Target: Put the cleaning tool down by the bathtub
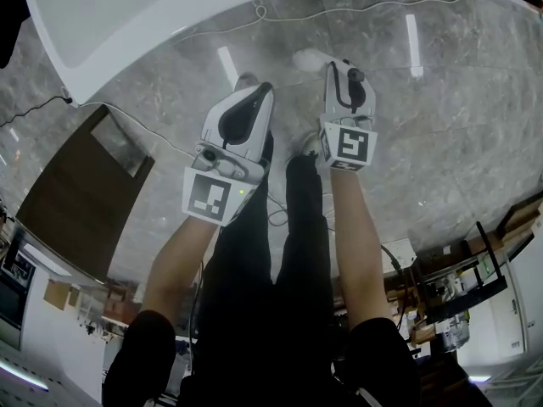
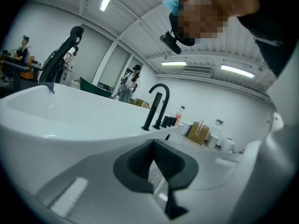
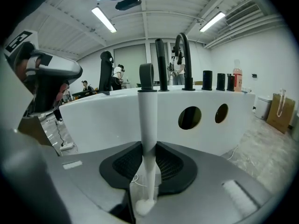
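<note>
- The right gripper had its jaws clamped on the white handle of the cleaning tool.
- The tool stood upright in front of the bathtub, above the grey floor.
- The left gripper held nothing, its jaws together at the tips.

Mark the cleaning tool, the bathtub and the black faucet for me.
cleaning tool [image 3: 148,120]: right gripper view, white handle between the jaws.
bathtub [image 3: 103,120]: right gripper view, white outer wall.
black faucet [image 3: 188,69]: right gripper view, upright pipe.
</note>
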